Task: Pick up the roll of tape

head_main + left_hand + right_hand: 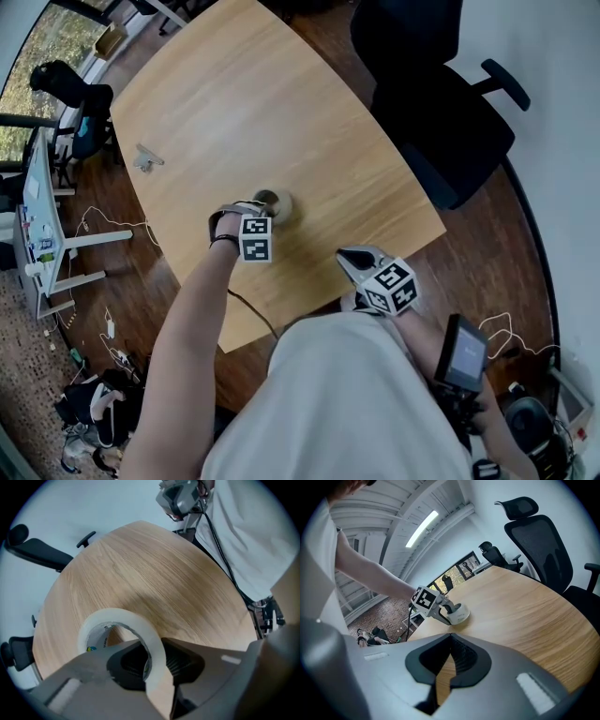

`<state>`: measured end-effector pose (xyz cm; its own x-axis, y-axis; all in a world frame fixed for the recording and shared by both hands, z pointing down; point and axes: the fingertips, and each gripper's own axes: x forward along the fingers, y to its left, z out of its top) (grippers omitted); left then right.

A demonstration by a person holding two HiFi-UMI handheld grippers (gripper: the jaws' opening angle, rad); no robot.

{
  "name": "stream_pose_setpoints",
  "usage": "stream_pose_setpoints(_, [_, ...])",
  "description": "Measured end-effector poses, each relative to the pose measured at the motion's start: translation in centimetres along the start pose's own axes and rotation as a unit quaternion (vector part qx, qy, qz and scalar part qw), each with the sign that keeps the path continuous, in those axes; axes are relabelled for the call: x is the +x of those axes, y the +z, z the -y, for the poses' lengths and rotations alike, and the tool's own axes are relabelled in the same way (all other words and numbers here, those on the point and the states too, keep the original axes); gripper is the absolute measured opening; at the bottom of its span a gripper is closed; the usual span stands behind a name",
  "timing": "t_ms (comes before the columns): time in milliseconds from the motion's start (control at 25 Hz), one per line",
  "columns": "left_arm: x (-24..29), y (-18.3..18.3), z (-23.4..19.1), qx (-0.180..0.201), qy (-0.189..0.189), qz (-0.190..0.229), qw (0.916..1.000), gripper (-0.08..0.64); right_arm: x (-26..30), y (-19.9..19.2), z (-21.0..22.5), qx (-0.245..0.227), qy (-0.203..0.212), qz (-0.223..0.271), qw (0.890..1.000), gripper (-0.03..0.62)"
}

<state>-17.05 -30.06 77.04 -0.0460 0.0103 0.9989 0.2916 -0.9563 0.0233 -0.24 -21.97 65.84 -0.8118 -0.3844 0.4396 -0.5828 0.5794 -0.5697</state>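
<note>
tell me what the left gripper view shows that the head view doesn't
Only the left gripper view: the left gripper shut on the wall of the translucent white roll of tape, with one jaw inside its hole and one outside, plus print on the inner core.
Only the head view: a small grey object lying farther off on the light wooden table.
Both: that table, the roll, the right gripper and a black office chair.
</note>
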Motion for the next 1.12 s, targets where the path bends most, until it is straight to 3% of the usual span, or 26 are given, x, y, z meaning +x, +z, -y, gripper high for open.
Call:
stream_pose_setpoints(120, [-0.8,0.8,0.5,-0.06,-0.009,0.048,0.997,0.1,0.0,-0.1,-0.2,-0.003,0.001,0.001,1.0,0.008])
stream_pose_setpoints(240, [-2.1,2.0,0.9,-0.118,-0.019,0.103,0.9875,0.098,0.2,0.0,-0.3,-0.006,0.004,0.001,1.0,0.008])
stream_pose_setpoints(480, [-4.0,4.6,2.2,-0.22,-0.014,0.197,0.9553,0.097,0.2,0.4,-0.8,-0.019,0.016,0.0,1.0,0.007])
stream_pose_setpoints(600, [-5.1,5.9,3.0,-0.27,-0.01,0.244,0.9316,0.098,0.0,0.5,-1.0,-0.027,0.024,-0.003,0.999,0.006])
stream_pose_setpoints(680, [-6.4,7.0,3.1,-0.311,-0.007,0.285,0.9065,0.098,-0.1,0.5,-1.1,-0.031,0.029,-0.006,0.999,0.006])
stream_pose_setpoints(720, [-7.1,7.5,3.2,-0.337,-0.005,0.308,0.8897,0.098,-0.1,0.5,-1.1,-0.033,0.031,-0.008,0.999,0.006])
stream_pose_setpoints(840, [-8.4,8.4,3.9,-0.417,-0.002,0.37,0.8301,0.098,-0.3,0.4,-1.2,-0.042,0.039,-0.013,0.998,0.007])
stream_pose_setpoints(920, [-8.8,9.0,4.9,-0.456,-0.004,0.4,0.7947,0.1,-0.5,0.3,-1.2,-0.047,0.045,-0.016,0.998,0.008])
stream_pose_setpoints(1120, [-9.6,10.5,7.4,-0.519,0.011,0.452,0.7257,0.1,-1.5,0.2,-0.8,-0.058,0.059,-0.028,0.996,0.008])
